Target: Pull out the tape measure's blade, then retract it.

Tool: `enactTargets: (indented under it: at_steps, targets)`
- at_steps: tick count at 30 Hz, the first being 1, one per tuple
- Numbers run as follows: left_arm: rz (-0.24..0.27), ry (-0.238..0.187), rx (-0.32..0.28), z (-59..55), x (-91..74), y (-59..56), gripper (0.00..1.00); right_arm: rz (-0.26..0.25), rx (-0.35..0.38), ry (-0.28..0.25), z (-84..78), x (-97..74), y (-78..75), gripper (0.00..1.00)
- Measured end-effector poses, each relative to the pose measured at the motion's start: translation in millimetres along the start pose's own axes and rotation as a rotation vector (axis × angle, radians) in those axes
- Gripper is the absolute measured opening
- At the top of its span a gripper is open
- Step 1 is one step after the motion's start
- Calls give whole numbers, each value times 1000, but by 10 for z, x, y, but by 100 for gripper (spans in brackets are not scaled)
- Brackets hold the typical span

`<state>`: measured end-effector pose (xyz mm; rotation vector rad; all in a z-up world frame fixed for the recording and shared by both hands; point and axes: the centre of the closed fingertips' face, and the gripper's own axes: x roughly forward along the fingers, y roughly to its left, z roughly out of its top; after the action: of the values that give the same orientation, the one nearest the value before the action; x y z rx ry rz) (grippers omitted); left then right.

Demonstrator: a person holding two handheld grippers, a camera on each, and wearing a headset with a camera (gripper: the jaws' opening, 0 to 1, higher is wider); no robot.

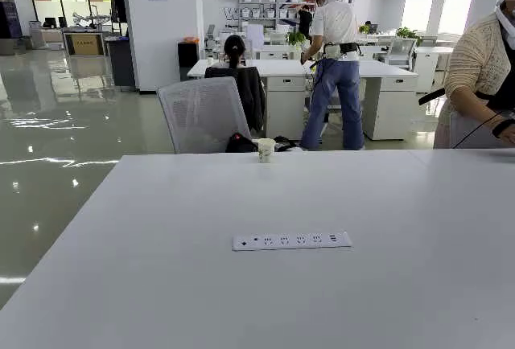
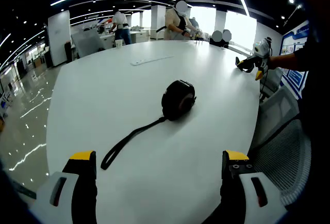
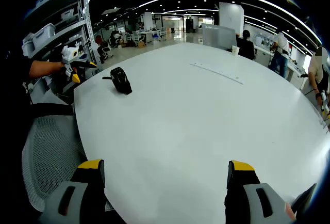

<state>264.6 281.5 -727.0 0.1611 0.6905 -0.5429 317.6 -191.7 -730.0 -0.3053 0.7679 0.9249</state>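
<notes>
A black tape measure lies on the white table, its dark wrist strap trailing toward me and its blade in. My left gripper is open and empty, a short way back from the strap's end. In the right gripper view the same tape measure sits far off at the table's left edge. My right gripper hovers open over bare table, nothing between its yellow-tipped fingers. Each gripper shows in the other's view: the right gripper at the table's far edge, the left gripper beside the tape measure.
A white power strip lies mid-table, and a paper cup stands at the far edge. A grey mesh chair is behind it. Another mesh chair sits by the table's near edge. People stand and sit at desks beyond.
</notes>
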Motion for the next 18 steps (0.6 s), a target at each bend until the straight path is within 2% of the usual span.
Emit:
enactTargets:
  at_steps: [6,18]
  targets:
    - [2,-7,-9,-10,-16,29,99,4,2,-7,5,-13,-7,99]
    - [-29,16,20,-65,23,-36,99,12,-6,-11,22,-6,5,99]
